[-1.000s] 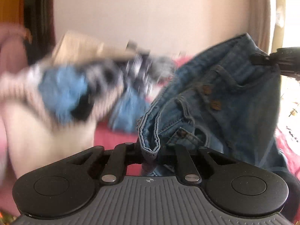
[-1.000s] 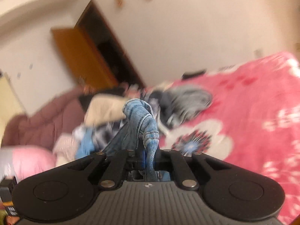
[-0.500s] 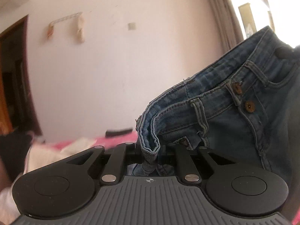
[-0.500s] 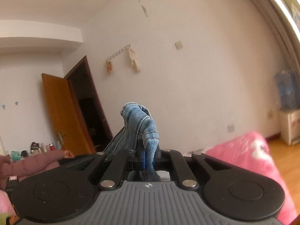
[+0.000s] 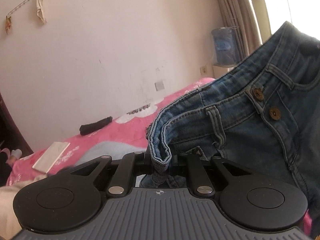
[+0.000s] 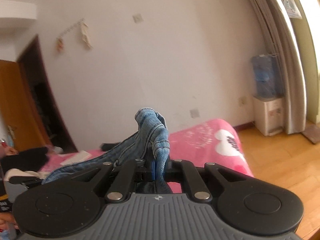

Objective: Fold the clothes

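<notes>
Both grippers hold the jeans up in the air over the bed.

The left gripper (image 5: pixel 160 163) is squeezed almost shut on one end of the waistband of the jeans (image 5: pixel 250 120). The right gripper (image 6: pixel 158 166) is squeezed almost shut on the other end, where the blue cloth bunches up above its tips. The jeans hang stretched between the two, above the pink bed (image 5: pixel 124 132), with the two brown buttons (image 5: pixel 258 94) facing the left camera. This looks like the step of lifting the jeans and holding them open before any fold is made. Next, I think the jeans need to be laid flat on a bare part of the bed, away from the white card (image 5: pixel 51 157) and the black cloth (image 5: pixel 96 128), with both grips kept tight so the waistband does not slip out.
</notes>
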`<control>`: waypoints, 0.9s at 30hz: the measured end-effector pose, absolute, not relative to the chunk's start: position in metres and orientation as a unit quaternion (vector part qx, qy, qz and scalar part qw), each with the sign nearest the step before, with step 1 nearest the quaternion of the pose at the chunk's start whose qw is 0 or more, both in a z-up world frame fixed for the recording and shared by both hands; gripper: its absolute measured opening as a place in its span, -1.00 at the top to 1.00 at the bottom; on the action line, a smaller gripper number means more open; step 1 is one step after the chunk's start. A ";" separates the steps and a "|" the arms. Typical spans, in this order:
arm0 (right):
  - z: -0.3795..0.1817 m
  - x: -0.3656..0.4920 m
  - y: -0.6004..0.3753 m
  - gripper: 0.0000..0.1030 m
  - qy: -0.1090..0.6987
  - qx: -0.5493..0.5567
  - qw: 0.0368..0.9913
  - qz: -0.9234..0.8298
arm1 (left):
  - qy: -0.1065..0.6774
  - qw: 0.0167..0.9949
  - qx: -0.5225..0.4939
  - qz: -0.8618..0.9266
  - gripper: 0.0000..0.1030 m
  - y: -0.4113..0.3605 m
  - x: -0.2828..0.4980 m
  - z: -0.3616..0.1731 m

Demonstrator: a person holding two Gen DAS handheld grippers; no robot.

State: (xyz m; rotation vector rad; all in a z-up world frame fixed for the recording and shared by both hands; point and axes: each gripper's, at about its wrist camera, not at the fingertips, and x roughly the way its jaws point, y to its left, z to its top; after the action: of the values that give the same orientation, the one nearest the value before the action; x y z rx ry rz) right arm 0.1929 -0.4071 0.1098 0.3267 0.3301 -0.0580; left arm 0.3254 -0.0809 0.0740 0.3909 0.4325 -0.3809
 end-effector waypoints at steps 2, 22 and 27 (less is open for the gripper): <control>0.103 0.214 -0.413 0.86 0.162 0.151 0.974 -0.040 | 0.206 0.943 0.198 -0.171 0.77 -0.088 0.340 0.065; -0.052 0.335 -0.446 -0.11 0.374 0.182 0.899 -0.138 | 0.349 0.919 0.151 -0.102 -0.22 -0.085 0.387 -0.043; -0.029 0.308 -0.461 -0.55 0.324 0.187 0.919 -0.126 | 0.300 0.937 0.104 -0.142 -0.24 -0.072 0.365 -0.019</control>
State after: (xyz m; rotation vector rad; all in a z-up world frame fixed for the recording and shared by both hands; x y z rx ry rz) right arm 0.3079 -0.4611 -0.0287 0.3854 0.6659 -0.2598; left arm 0.3646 -0.0721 -0.0190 0.2126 0.6135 -0.2903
